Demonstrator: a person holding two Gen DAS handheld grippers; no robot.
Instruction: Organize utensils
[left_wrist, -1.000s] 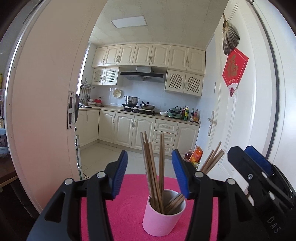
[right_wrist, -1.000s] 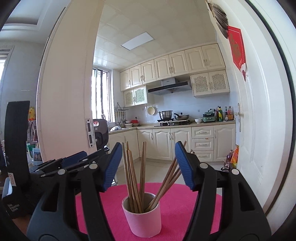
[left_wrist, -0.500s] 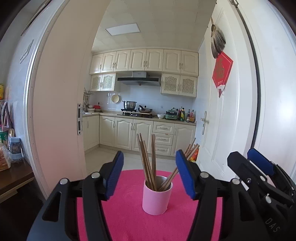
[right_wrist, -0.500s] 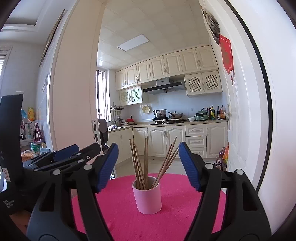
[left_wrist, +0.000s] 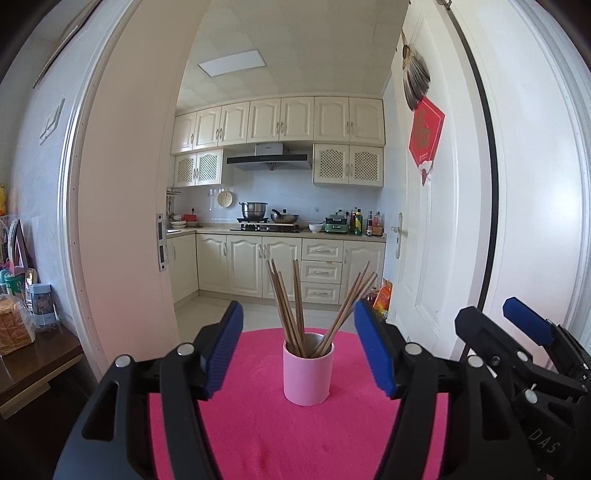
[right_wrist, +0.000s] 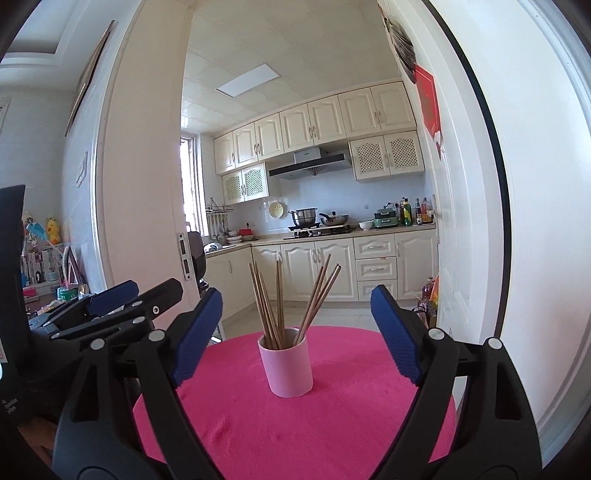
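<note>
A pink cup (left_wrist: 308, 373) stands upright on a round pink-covered table (left_wrist: 258, 435). Several brown wooden chopsticks (left_wrist: 291, 302) stand in it, fanned to both sides. The cup (right_wrist: 286, 363) and chopsticks (right_wrist: 273, 302) also show in the right wrist view. My left gripper (left_wrist: 299, 350) is open and empty, a short way back from the cup. My right gripper (right_wrist: 295, 332) is open and empty, also back from the cup. The right gripper shows at the right edge of the left wrist view (left_wrist: 524, 332); the left gripper shows at the left of the right wrist view (right_wrist: 110, 299).
Beyond the table an open doorway leads to a kitchen with cream cabinets (left_wrist: 280, 258). A white door (left_wrist: 424, 240) stands open at the right. A dark wooden sideboard (left_wrist: 33, 365) with jars and bread stands at the left.
Both grippers have drawn back from the cup, which now looks smaller and farther away. Both stay open and empty. The cup and chopsticks have not moved.
</note>
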